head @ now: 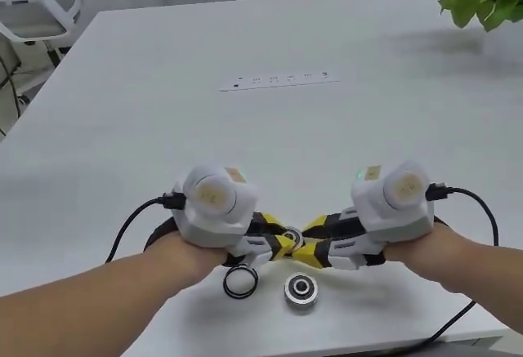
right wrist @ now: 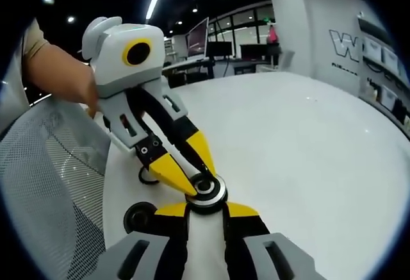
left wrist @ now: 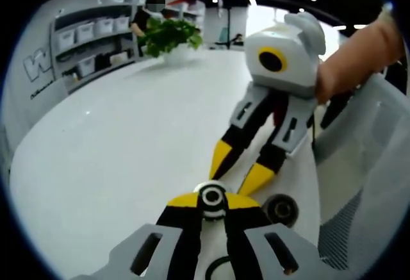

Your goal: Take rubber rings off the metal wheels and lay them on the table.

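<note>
Left gripper view: left claw clamps wheel; right claw, jaws apart at it, grip unclear. Seemingly ring-stripping step; next: peel rubber, lay by freed ring on counter.

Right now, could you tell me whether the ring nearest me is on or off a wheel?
Off: the rubber ring lies flat on the table by itself, apart from the wheel beside it.

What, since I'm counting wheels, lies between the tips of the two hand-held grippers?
A small metal wheel, at the tips of the left hand-held gripper, with the right hand-held gripper facing it; the head view shows this.
</note>
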`<state>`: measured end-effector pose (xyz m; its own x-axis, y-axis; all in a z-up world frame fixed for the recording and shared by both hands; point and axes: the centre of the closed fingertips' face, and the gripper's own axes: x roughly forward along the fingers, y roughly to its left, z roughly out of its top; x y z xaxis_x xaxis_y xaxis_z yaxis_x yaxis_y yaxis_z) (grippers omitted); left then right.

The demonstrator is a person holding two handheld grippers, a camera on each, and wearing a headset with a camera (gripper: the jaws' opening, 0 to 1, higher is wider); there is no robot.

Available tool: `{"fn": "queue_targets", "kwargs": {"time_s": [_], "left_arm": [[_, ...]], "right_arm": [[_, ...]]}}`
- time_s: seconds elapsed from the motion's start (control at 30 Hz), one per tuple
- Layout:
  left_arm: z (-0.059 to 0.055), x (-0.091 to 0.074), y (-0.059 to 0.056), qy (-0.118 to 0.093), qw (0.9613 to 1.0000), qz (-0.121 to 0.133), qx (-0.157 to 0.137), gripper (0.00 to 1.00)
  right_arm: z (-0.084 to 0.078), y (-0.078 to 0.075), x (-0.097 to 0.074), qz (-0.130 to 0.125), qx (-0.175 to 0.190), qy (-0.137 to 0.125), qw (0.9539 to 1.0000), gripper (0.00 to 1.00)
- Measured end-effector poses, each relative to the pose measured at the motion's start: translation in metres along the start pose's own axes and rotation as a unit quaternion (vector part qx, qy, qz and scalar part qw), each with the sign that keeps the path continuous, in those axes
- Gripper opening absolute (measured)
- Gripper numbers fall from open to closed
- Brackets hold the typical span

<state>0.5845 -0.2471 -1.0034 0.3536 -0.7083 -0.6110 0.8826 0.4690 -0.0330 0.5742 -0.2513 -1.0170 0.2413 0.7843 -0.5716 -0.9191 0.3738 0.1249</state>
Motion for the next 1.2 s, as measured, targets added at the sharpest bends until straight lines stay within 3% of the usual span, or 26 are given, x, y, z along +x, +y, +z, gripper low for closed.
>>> {"fn": "queue_targets", "kwargs": {"time_s": [0.13,0.43,0.5,0.73,0.9,0.97,1.2], "left_arm": [[0.000,0.000,0.000,-0.001,1.0000,0.000,-0.002,0.14],[0.000,0.000,0.000,-0.002,1.0000,0.003,-0.003,0.14],[0.000,0.000,0.001,-0.002,1.0000,0.004,-0.004,0.14],[0.000,0.001,0.001,-0.003,1.0000,0.008,-0.002,0.13],[0.000,0.000,0.000,-0.004,0.9999,0.011,-0.002,0.13],[0.000,0.000,0.000,-0.004,0.9999,0.012,-0.002,0.13],[0.001,0.000,0.000,-0.003,0.9999,0.016,-0.004,0.13]], "right_arm": [[-0.003,-0.002,-0.002,-0.004,0.004,0.004,1.0000,0.12],[-0.004,-0.002,-0.002,-0.006,0.032,0.010,0.9994,0.10],[-0.006,-0.006,-0.003,-0.014,0.038,0.021,0.9989,0.00],[-0.007,-0.005,-0.003,-0.015,0.063,0.018,0.9977,0.00],[-0.005,-0.008,-0.007,-0.015,0.129,-0.001,0.9915,0.00],[-0.005,-0.010,-0.009,-0.017,0.140,-0.004,0.9899,0.00],[0.004,-0.008,-0.013,-0.005,0.218,-0.045,0.9748,0.00]]}}
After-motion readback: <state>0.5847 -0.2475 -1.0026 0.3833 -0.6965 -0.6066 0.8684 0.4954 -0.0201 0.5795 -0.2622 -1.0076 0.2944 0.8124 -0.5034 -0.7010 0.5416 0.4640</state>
